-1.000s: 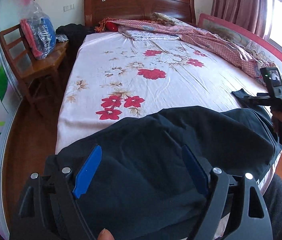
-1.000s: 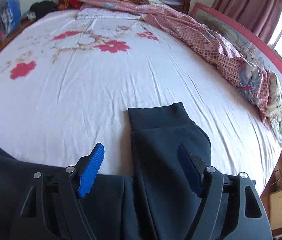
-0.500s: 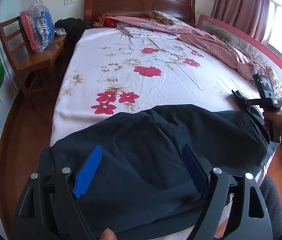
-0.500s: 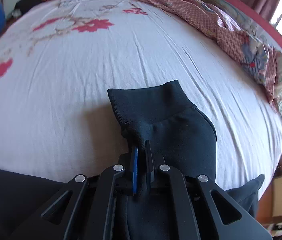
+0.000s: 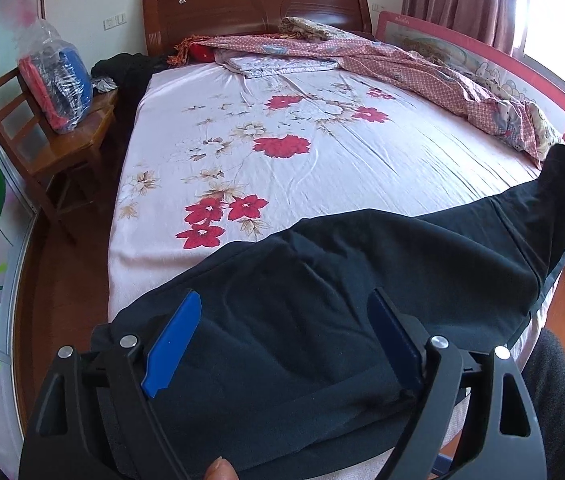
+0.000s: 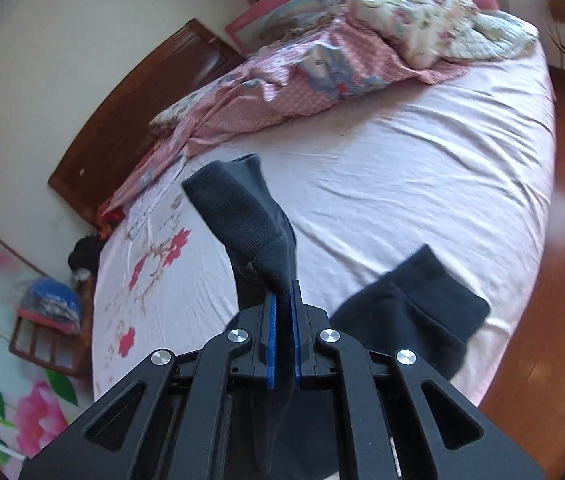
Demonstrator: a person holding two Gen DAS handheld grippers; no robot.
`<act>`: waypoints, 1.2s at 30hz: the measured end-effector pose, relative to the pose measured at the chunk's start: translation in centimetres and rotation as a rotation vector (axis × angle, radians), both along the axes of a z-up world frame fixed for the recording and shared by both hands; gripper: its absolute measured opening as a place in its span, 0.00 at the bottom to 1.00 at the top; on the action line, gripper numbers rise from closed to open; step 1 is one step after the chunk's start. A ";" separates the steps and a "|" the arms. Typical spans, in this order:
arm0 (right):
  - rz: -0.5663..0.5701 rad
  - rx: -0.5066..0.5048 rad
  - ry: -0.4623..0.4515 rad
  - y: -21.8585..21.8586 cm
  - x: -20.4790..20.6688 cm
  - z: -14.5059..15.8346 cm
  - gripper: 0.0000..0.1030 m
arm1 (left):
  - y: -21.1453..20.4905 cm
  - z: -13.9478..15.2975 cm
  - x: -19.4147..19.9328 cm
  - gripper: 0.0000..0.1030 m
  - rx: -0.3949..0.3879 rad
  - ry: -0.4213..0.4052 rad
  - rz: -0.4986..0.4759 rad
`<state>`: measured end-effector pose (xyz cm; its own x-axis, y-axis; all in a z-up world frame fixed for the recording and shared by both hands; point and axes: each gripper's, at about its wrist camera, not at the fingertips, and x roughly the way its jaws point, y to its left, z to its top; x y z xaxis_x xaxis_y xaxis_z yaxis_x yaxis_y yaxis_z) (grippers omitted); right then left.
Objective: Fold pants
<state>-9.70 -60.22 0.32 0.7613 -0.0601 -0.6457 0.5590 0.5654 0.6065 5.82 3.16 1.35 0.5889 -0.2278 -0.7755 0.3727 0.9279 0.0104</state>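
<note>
pants point(image 5: 322, 280) partly cropped, right gripper point(image 6: 282, 300) clamping cuff

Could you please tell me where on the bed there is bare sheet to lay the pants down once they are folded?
The widest bare patch is mid-sheet, bordered by the dark pants in front, the pink quilt along the right rail and the folded cloth near the headboard. The near edge is crowded: the open left gripper is over the pants, and the right gripper pinches one cuff.
</note>
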 end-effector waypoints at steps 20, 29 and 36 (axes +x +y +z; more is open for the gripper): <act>0.118 0.371 -0.050 8.4 -4.6 -8.5 0.60 | 8.7 1.3 -7.2 0.87 -0.030 -0.045 0.332; 0.702 0.457 -0.040 29.2 4.8 -7.7 0.60 | 10.8 -1.6 -10.8 0.87 -0.174 0.013 0.358; 0.800 0.408 0.010 33.1 4.4 -7.4 0.60 | 8.4 -4.3 -8.7 0.87 -0.334 0.120 0.357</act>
<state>-5.33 -27.14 -7.10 0.4712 0.7212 -0.5077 0.0971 0.5297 0.8426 -2.89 11.56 -2.92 0.5864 -0.2756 -0.7617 0.0112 0.9430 -0.3325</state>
